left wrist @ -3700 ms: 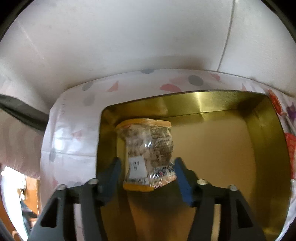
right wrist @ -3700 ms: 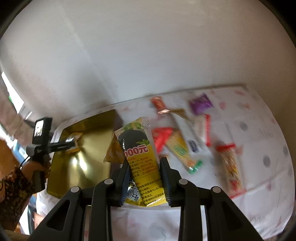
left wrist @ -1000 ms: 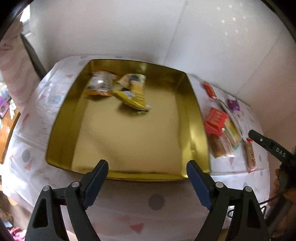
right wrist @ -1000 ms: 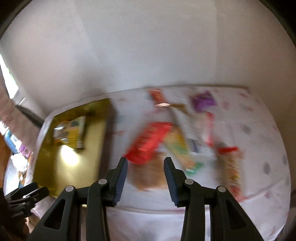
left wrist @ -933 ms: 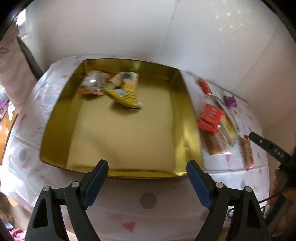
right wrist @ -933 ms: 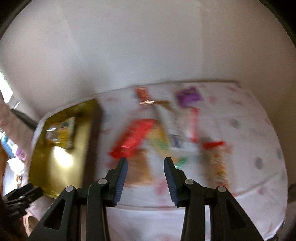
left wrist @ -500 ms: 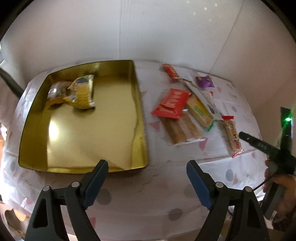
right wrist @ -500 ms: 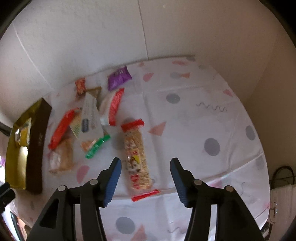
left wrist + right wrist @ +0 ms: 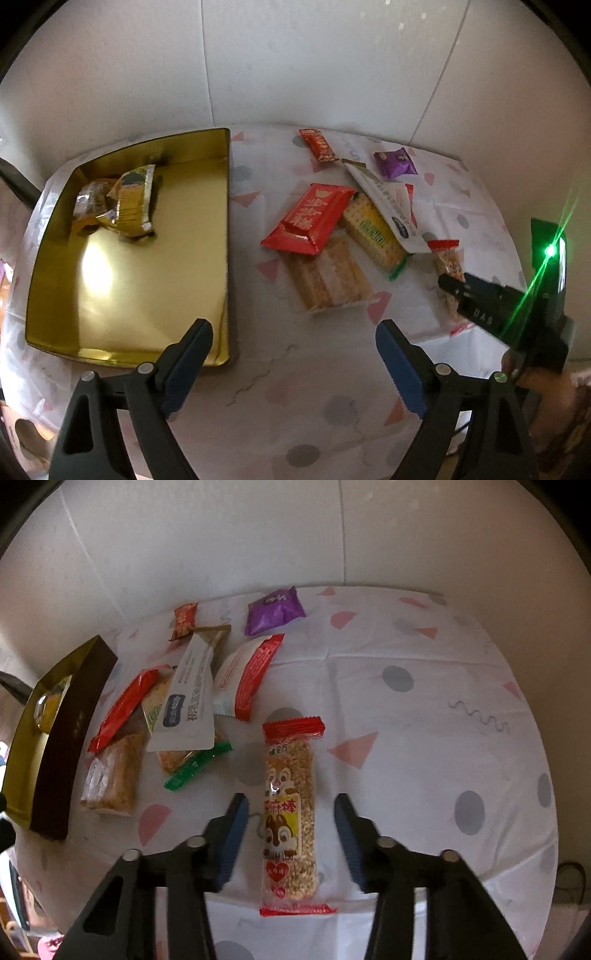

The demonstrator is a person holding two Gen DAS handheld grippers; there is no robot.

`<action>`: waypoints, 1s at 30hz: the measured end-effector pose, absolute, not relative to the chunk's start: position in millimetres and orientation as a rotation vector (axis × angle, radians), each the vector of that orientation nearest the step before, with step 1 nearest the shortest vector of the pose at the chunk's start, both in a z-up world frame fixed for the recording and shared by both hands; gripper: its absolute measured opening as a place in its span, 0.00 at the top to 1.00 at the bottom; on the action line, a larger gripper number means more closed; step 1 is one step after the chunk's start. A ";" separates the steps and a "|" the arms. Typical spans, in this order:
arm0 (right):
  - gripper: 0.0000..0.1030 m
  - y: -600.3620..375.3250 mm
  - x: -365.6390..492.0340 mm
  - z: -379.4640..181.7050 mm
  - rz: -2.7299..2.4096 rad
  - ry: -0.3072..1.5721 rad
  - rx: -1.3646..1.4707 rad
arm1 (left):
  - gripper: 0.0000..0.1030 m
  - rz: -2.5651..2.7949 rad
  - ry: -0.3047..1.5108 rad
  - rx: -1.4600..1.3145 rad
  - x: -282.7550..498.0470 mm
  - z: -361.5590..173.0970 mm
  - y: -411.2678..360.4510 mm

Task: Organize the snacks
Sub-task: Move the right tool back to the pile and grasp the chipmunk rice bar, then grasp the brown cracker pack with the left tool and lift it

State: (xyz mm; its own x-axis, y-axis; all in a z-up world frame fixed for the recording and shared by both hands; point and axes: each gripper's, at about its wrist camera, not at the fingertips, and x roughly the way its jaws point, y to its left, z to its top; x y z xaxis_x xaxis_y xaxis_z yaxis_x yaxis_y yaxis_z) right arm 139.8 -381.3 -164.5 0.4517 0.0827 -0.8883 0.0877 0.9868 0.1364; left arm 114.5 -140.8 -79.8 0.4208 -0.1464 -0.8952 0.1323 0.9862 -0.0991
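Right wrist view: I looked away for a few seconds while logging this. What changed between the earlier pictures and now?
The right claw let go of the yellow snack pouch, now lying in the gold tin against the clear nut packet that the left claw released. The right claw swung over and now straddles the squirrel-print grain bar, open. The loose snacks on the tablecloth stayed put.

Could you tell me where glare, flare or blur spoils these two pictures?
Left wrist view: a bright glare patch on the gold tin floor, and green flare streaks from the light on the right gripper. Right wrist view: evenly lit and sharp on the squirrel snack bar. Both views curve at the edges with dark corners.
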 end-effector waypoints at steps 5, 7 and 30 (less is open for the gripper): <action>0.71 -381.8 139.7 -167.9 0.039 1.102 0.147 | 0.09 -0.154 1.153 -0.068 131.6 -88.6 -155.5; 0.72 -385.4 137.1 -169.7 0.050 1.105 0.161 | 0.09 -0.144 1.183 -0.090 142.6 -97.1 -166.6; 0.71 -383.5 119.5 -169.1 -0.058 1.068 0.207 | 0.40 -0.325 1.323 0.043 173.1 -155.2 -201.4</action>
State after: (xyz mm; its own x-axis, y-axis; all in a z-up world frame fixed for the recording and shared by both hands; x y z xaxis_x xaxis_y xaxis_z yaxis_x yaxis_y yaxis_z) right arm 119.5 -383.5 -169.1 0.4824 0.0530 -0.8743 0.1470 0.9791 0.1405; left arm 173.1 -201.4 -155.2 0.2075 -0.2089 -0.9557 0.2574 0.9542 -0.1527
